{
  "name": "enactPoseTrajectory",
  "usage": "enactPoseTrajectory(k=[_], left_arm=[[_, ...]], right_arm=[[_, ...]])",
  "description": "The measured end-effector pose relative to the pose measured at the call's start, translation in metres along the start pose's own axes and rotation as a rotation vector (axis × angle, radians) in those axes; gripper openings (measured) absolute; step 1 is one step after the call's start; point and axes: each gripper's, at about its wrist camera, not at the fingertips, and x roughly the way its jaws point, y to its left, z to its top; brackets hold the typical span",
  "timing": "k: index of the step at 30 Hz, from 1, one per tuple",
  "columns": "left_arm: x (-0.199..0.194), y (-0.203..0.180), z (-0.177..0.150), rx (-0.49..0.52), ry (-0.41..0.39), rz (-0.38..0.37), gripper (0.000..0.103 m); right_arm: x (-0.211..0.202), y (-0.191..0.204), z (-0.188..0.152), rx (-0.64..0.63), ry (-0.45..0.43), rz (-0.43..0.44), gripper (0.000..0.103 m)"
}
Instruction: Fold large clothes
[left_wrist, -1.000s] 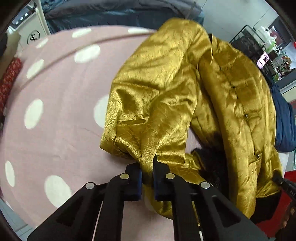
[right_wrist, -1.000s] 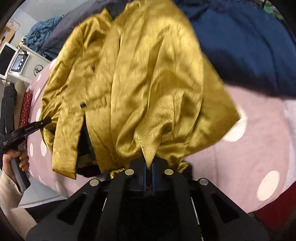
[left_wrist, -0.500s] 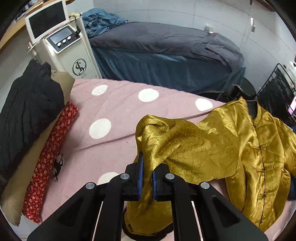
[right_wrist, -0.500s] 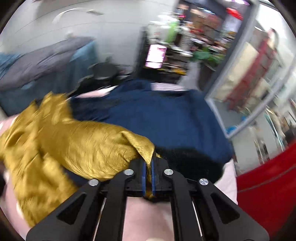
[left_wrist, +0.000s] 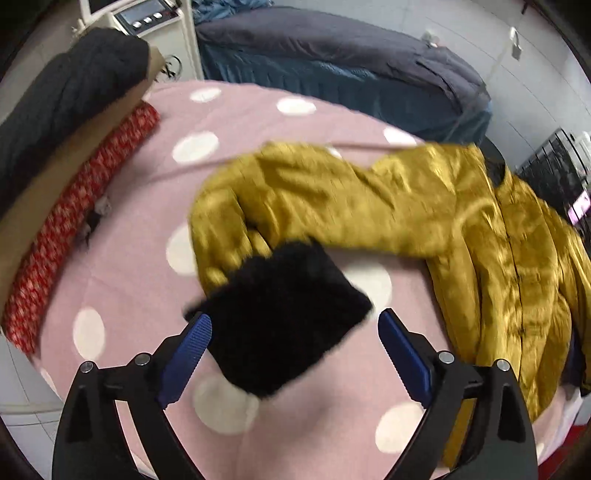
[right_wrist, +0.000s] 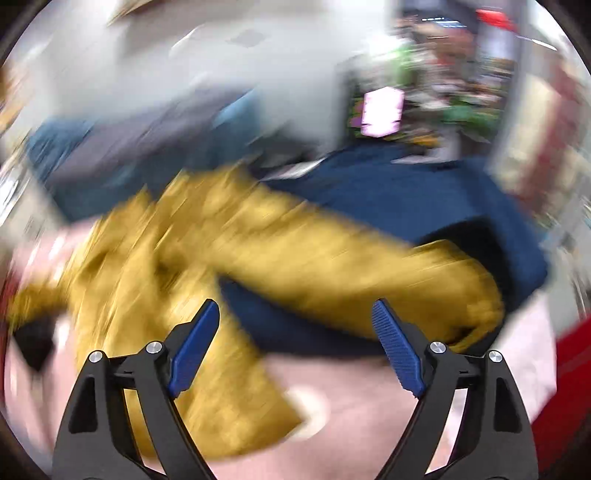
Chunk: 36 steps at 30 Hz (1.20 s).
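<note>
A gold satin jacket (left_wrist: 424, 206) lies spread on a pink bedcover with white dots (left_wrist: 147, 258). Its left sleeve stretches toward me and ends in a black fuzzy cuff (left_wrist: 284, 314), which lies just ahead of my open left gripper (left_wrist: 295, 332). In the blurred right wrist view the jacket's other sleeve (right_wrist: 351, 273) lies across a navy garment (right_wrist: 424, 199), beyond my open, empty right gripper (right_wrist: 295, 328).
A dark folded garment (left_wrist: 62, 99) and a red patterned cloth (left_wrist: 74, 218) lie along the bed's left edge. A white machine (left_wrist: 155, 26) and a grey-covered bed (left_wrist: 332, 62) stand behind. A black rack (left_wrist: 554, 173) is at the right.
Both grippers have opened and let go of the gold sleeves, which have dropped onto the bed. The right wrist view is blurred by fast motion.
</note>
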Motion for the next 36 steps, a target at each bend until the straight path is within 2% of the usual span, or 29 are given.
enactPoseTrajectory(k=[5,7,10,11,12,13,14,16,17,21,26,28,29,31,33,35,36], left_arm=[[0.014,-0.036,-0.038,0.12,0.073,-0.035,0.09],[0.015,-0.048,-0.05,0.158,0.087,-0.052,0.09],[0.011,-0.058,-0.063,0.206,0.087,-0.063,0.09],[0.01,-0.058,-0.066,0.215,0.088,-0.062,0.09],[0.008,-0.057,-0.069,0.224,0.088,-0.06,0.09],[0.007,-0.056,-0.071,0.231,0.086,-0.057,0.09],[0.006,-0.055,-0.072,0.235,0.084,-0.051,0.09],[0.007,-0.05,-0.076,0.238,0.089,-0.035,0.09],[0.008,-0.047,-0.077,0.236,0.095,-0.031,0.09],[0.01,-0.033,-0.078,0.211,0.106,-0.014,0.09],[0.005,-0.02,-0.064,0.17,0.08,-0.01,0.09],[0.0,-0.019,-0.056,0.16,0.056,-0.01,0.09],[-0.002,-0.019,-0.053,0.156,0.048,-0.013,0.09],[-0.009,-0.018,-0.048,0.144,0.023,-0.023,0.09],[-0.011,-0.017,-0.045,0.134,0.015,-0.043,0.09],[-0.008,-0.017,-0.048,0.129,0.029,-0.076,0.09],[-0.006,-0.019,-0.049,0.13,0.041,-0.092,0.09]], right_arm=[[0.071,0.047,-0.029,-0.222,0.17,-0.055,0.084],[0.096,0.05,-0.037,-0.238,0.241,-0.067,0.084],[0.125,0.053,-0.047,-0.215,0.353,-0.032,0.083],[0.129,0.058,-0.05,-0.206,0.381,0.009,0.071],[0.128,0.062,-0.052,-0.211,0.394,0.031,0.048],[0.126,0.068,-0.054,-0.22,0.4,0.042,0.037],[0.121,0.074,-0.055,-0.219,0.402,0.066,0.018],[0.111,0.083,-0.052,-0.173,0.417,0.148,0.012],[0.099,0.091,-0.048,-0.131,0.423,0.23,0.01],[0.042,0.13,-0.021,-0.078,0.354,0.501,0.008],[-0.046,0.167,0.045,0.079,0.192,0.933,0.007],[-0.078,0.16,0.066,0.157,0.118,1.063,0.007],[-0.097,0.152,0.083,0.195,0.045,1.134,0.007],[-0.123,0.126,0.099,0.266,-0.067,1.222,0.007],[-0.138,0.09,0.107,0.343,-0.164,1.233,0.007],[-0.143,0.051,0.107,0.367,-0.202,1.109,0.007],[-0.136,0.027,0.103,0.395,-0.193,1.005,0.007]])
